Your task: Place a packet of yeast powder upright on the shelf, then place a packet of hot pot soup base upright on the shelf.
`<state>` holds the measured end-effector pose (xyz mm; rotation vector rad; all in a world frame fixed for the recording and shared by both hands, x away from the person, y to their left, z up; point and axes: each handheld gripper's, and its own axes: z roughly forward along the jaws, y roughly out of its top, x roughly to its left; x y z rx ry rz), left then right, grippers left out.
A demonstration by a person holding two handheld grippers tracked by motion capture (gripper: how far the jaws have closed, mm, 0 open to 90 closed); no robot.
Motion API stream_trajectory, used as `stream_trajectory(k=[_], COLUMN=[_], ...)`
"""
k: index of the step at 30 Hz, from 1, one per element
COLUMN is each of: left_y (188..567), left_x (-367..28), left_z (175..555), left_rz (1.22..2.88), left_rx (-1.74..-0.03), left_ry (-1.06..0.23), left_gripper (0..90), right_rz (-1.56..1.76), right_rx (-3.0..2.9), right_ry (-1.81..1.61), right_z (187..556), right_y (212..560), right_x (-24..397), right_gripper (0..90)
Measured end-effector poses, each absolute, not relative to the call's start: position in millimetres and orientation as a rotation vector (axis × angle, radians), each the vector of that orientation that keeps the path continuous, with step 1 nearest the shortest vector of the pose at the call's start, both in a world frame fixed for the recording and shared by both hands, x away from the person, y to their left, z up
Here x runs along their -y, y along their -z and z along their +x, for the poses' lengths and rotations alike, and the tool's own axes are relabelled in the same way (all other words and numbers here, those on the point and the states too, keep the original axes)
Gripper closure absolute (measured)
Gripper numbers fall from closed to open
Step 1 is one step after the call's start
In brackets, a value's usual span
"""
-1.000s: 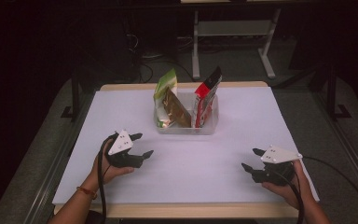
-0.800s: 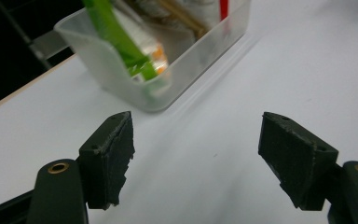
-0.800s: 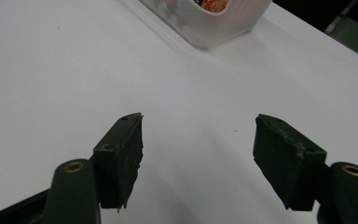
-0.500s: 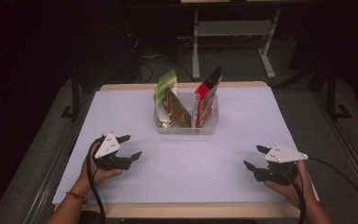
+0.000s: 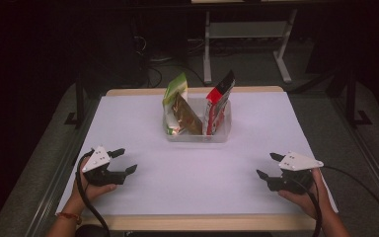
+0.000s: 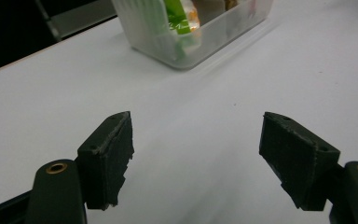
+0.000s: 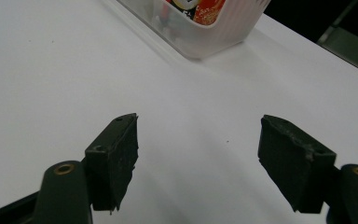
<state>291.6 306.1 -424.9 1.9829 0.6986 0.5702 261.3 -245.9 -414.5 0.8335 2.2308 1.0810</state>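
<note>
A clear plastic bin [image 5: 197, 134] stands at the far middle of the white table. Upright in it are a green snack bag [image 5: 173, 96], a brown one [image 5: 185, 114] and a red one [image 5: 217, 101]. My left gripper [image 5: 127, 161] is near the table's front left, open, with nothing between its fingers. My right gripper [image 5: 268, 165] is at the front right, also open and empty; its jaws have just been opening wider. The bin [image 6: 186, 39] appears far ahead in the left gripper view, and the bin's corner [image 7: 205, 37] in the right gripper view.
The white table top [image 5: 192, 168] has a wooden front edge [image 5: 212, 222]. A metal stand [image 5: 246, 34] and cables lie on the dark floor behind the table. Black cables trail from both grippers toward the person.
The left hand and its gripper have slid left and toward the front edge. The right gripper stays in place and its jaws have spread slightly.
</note>
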Motion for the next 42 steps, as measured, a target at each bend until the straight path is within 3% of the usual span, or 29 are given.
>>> stream_trajectory(k=[14, 31, 42], left_y=[433, 435, 441], left_x=[-333, -334, -333], left_z=[281, 282, 291], left_rz=[1.922, 1.914, 1.901], left_rx=[-0.804, -0.8, -0.824], left_ry=[-0.594, -0.59, -0.555], left_gripper=[23.9, 23.2, 21.8], right_rz=[0.838, 0.858, 0.931], right_rx=[-2.216, -2.194, -2.194], right_ry=[-1.091, -1.103, -1.083], right_z=[261, 261, 261], right_y=[412, 412, 431], right_x=[250, 256, 271], right_gripper=[27.3, 26.5, 21.2])
